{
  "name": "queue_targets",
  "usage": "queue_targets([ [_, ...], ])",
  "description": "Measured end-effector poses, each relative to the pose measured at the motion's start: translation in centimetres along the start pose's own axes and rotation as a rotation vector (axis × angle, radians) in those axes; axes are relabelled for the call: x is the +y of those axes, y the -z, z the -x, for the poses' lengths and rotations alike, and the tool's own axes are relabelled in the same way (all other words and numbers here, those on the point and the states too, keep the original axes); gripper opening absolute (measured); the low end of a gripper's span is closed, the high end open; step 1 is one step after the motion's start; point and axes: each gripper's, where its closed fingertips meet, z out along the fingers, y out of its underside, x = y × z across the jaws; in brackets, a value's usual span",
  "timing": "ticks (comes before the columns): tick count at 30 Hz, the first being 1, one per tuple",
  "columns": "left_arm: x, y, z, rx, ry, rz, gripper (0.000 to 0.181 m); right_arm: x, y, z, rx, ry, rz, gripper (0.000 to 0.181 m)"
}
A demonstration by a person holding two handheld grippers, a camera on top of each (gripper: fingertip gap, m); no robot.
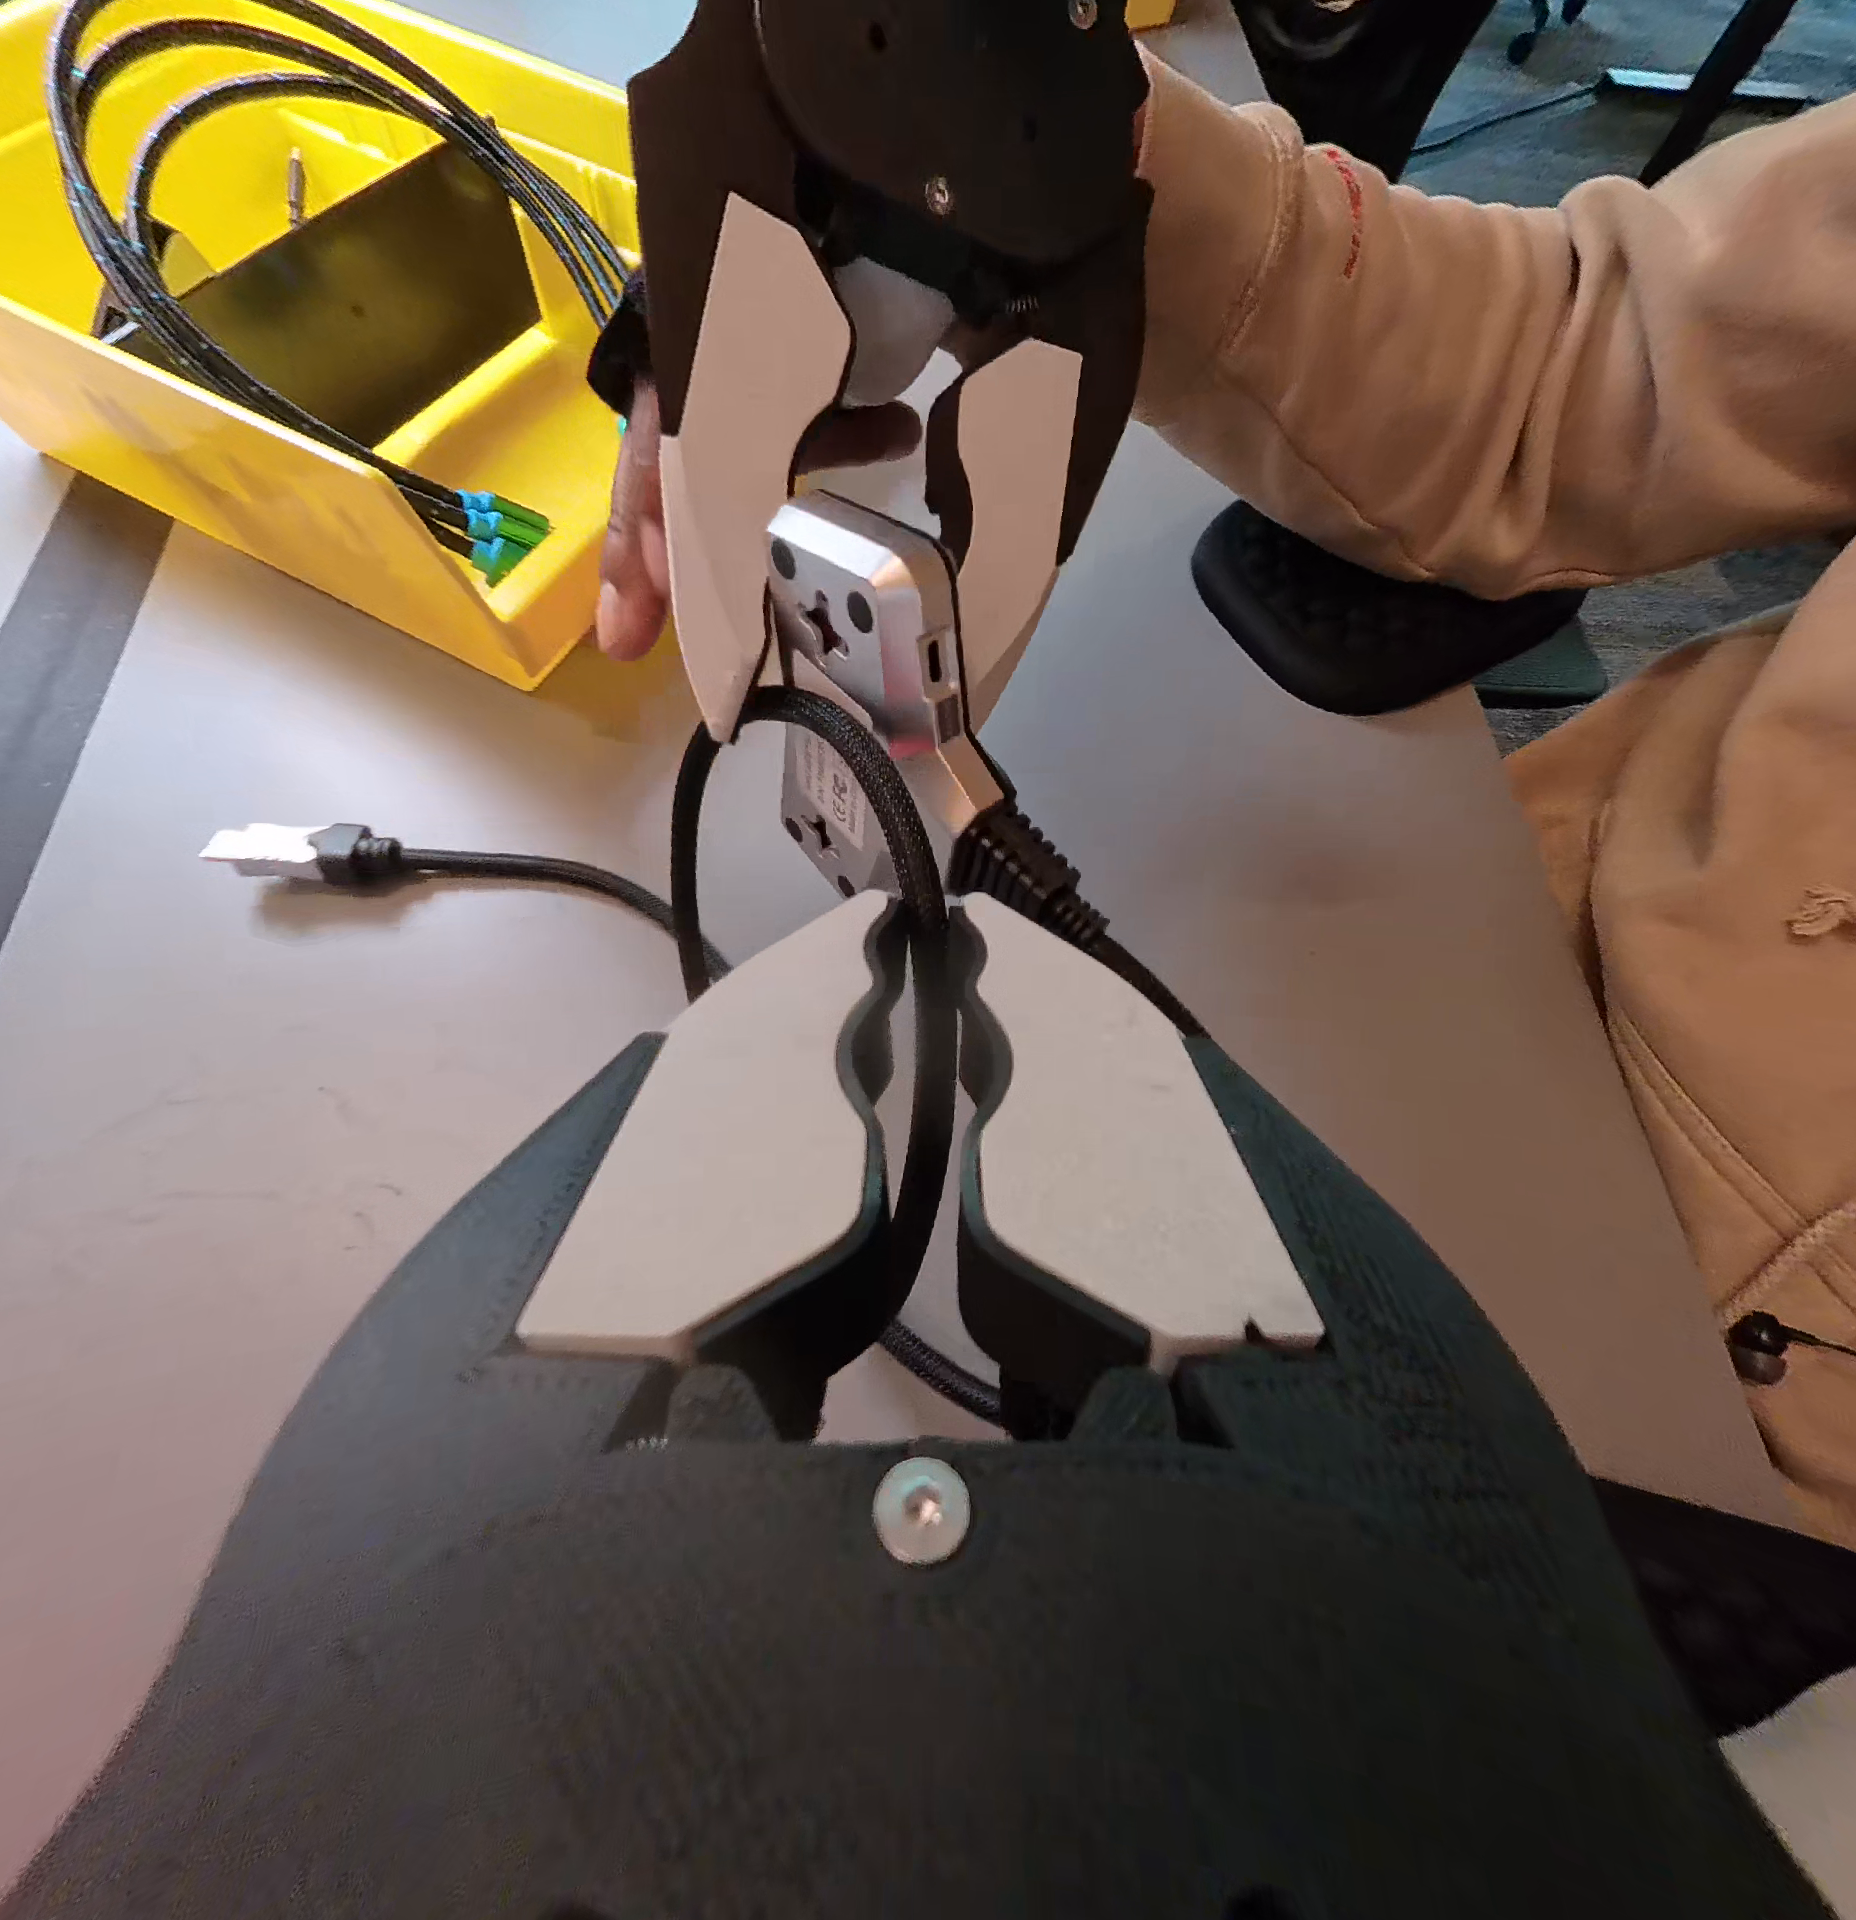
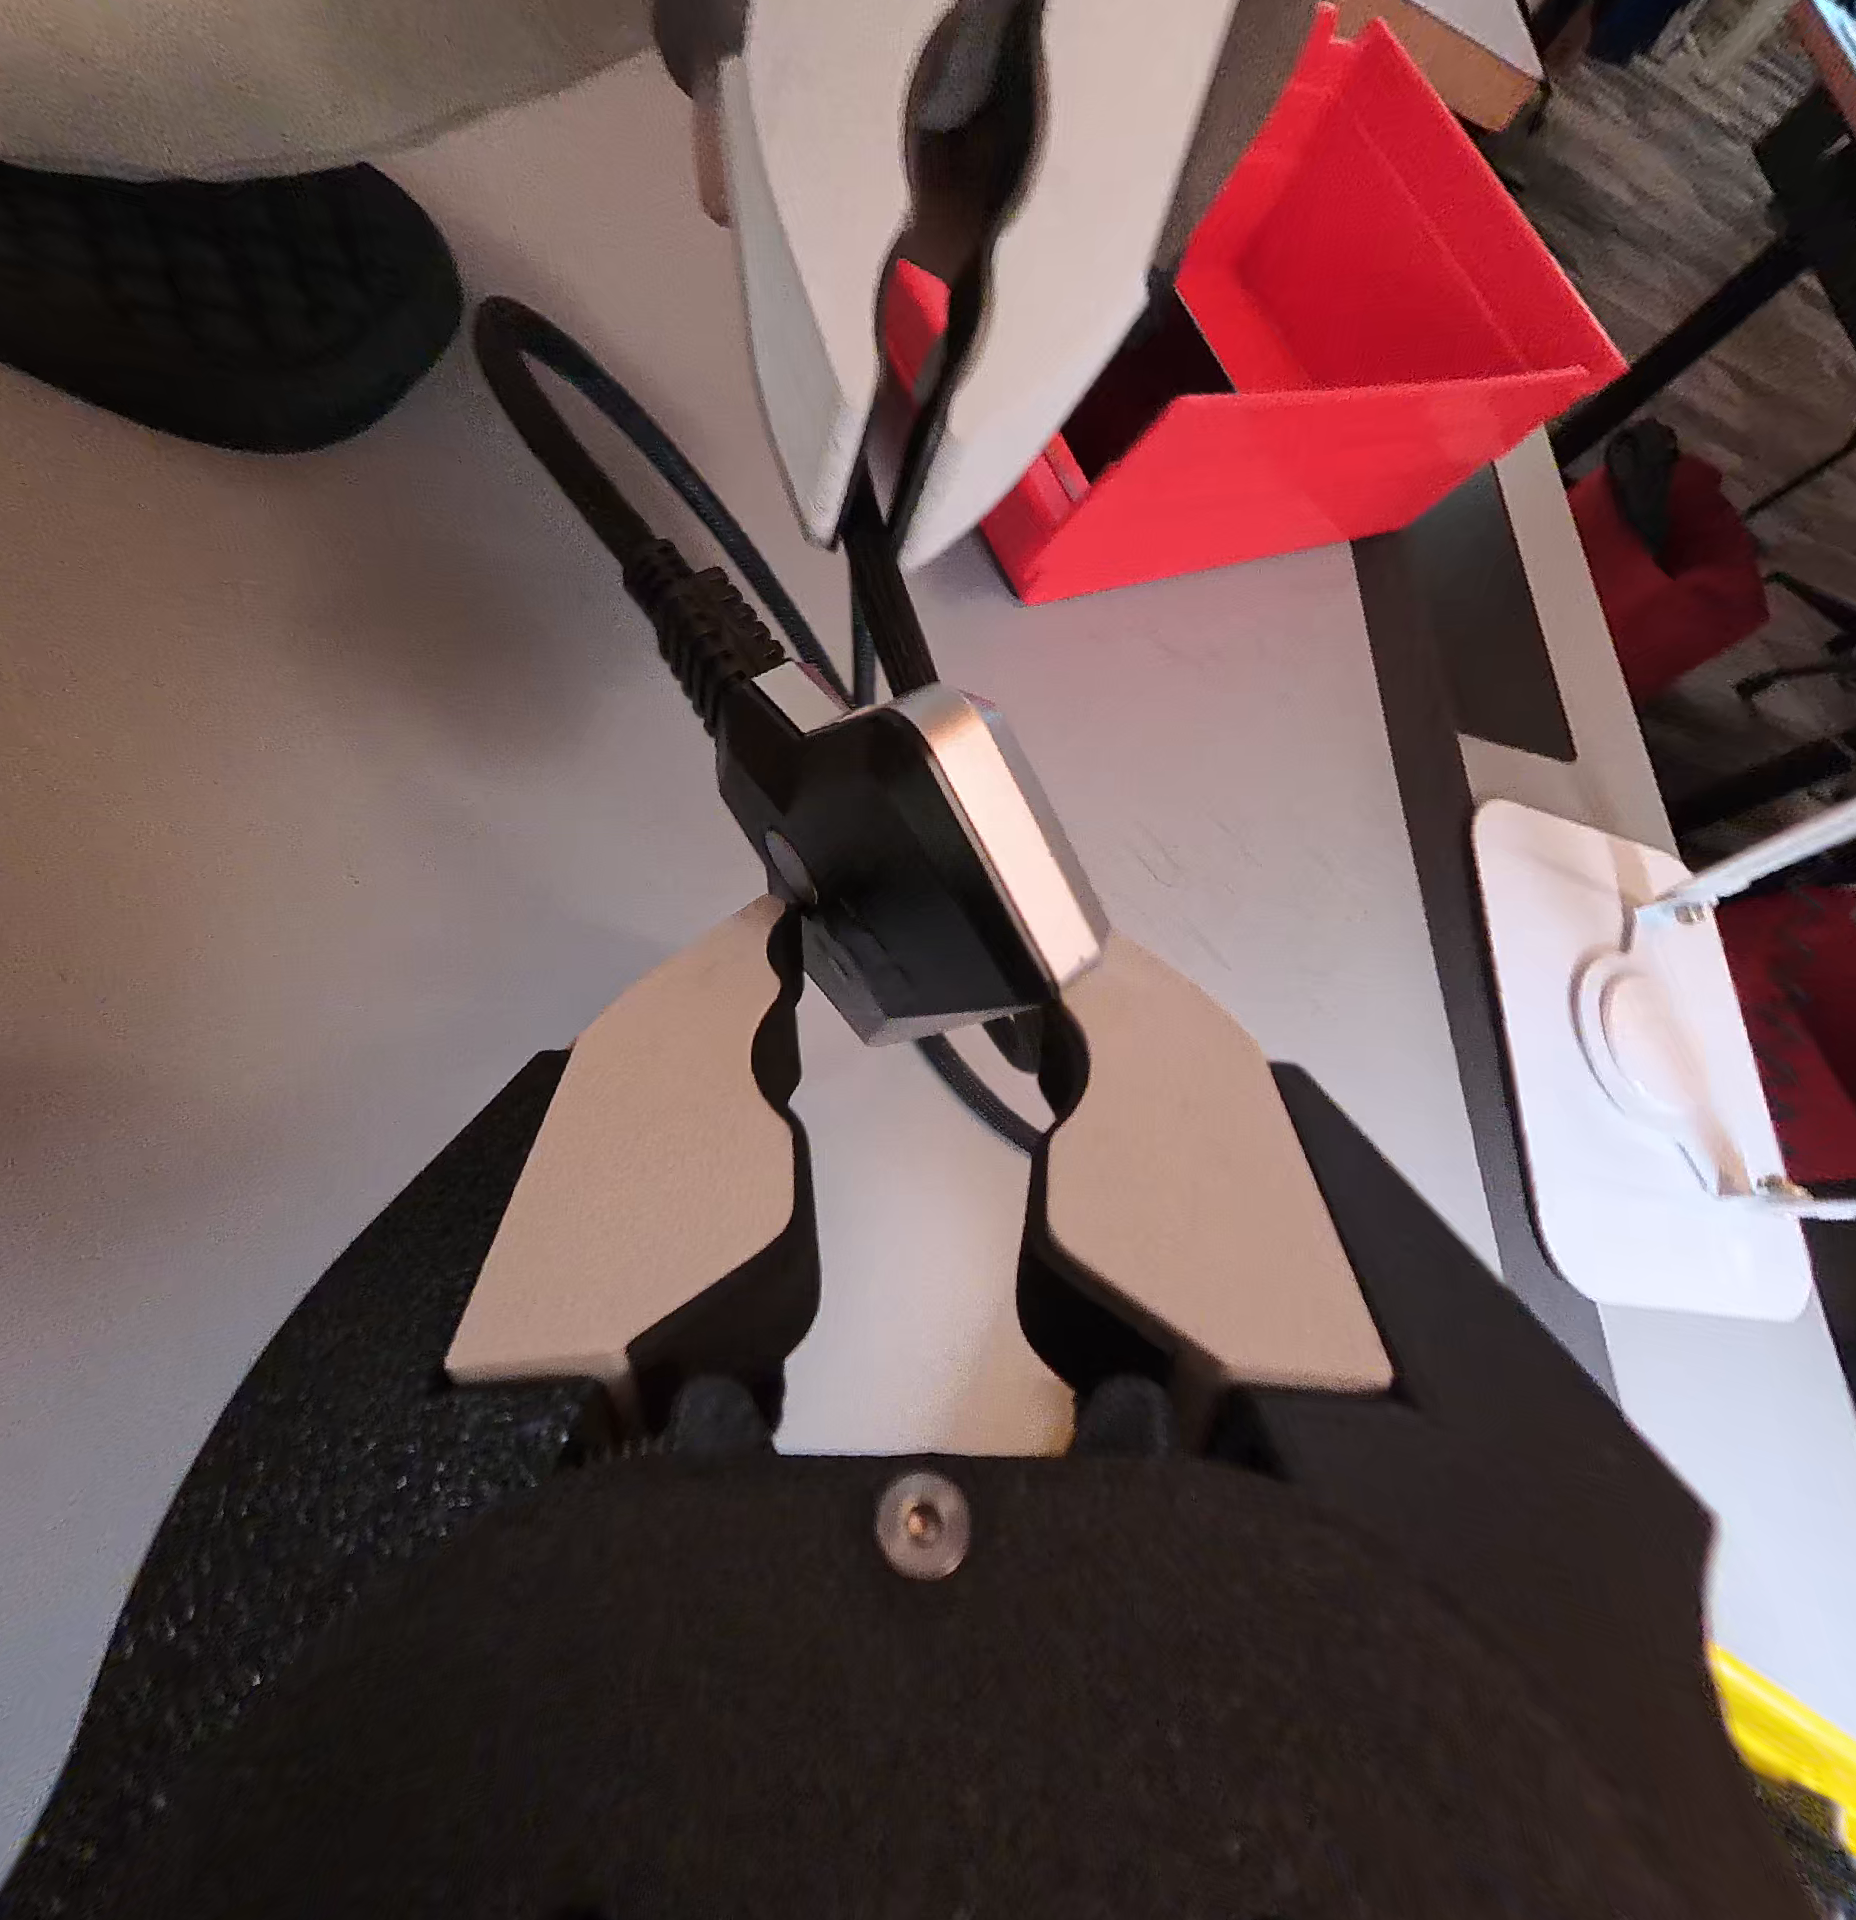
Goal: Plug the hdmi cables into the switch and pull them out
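Switch [image 2: 934, 894] sits clamped between my right gripper's [image 2: 924, 971] fingertips, lifted off the table [image 2: 280, 935] and tilted, its dark face toward my right camera and its silver rim on the right. In my left view I see its silver underside [image 1: 856, 634], long axis running down and toward me, with one hdmi plug [image 1: 1017, 847] seated at its lower corner and pointing down-right toward the table edge. My left gripper [image 1: 929, 920] is pinched shut on a braided cable [image 1: 903, 821] right at its fingertips; that cable loops up behind the switch and also trails back between my fingers [image 1: 758, 1122]. Whether this is the same cable as the plugged one I cannot tell. Beyond, a loose plug [image 1: 280, 852] lies flat on the table to my left, silver tip pointing left, well apart from both grippers, with bare tabletop around it. Farther left a yellow bin [image 1: 280, 468] holds coiled cables [image 1: 228, 260] with blue and green ends [image 1: 498, 530]. On my right a person's tan sleeve [image 1: 1475, 343] crowds the table edge, so room is tighter there. In my right view a red bin [image 2: 1319, 416] stands past the left gripper near the far table edge, and a white plate [image 2: 1630, 1091] lies off to the right.
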Motion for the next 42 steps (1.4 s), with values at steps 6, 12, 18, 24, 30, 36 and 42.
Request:
queue_targets([
  [6,-0.6,1.2,-0.2,0.017,0.008,-0.052,0.008,-0.9,-0.3,0.9,-0.032,0.047,-0.018,0.034],
  [12,-3.5,4.5,2.7,-0.231,-0.011,-0.219,0.021,-3.1,1.6,0.1,-0.005,-0.002,-0.139,0.028],
  [18,-6.0,10.8,4.0,-0.44,0.015,-0.421,0.026,-4.4,4.7,-1.5,0.103,0.02,-0.126,0.028],
  [24,-6.6,13.7,4.8,-0.552,0.045,-0.501,0.028,-8.2,10.2,-5.8,0.208,0.087,-0.094,0.027],
  [30,-6.5,12.6,4.8,-0.568,0.027,-0.445,0.028,-10.6,16.8,-13.1,0.433,0.076,-0.046,0.028],
  [36,-6.4,12.2,5.0,-0.567,0.023,-0.432,0.027,-9.2,22.2,-17.7,0.661,0.075,0.061,0.028],
  [42,-6.4,12.0,5.0,-0.563,0.026,-0.428,0.026,-6.9,25.6,-20.2,0.834,0.124,0.145,0.027],
])
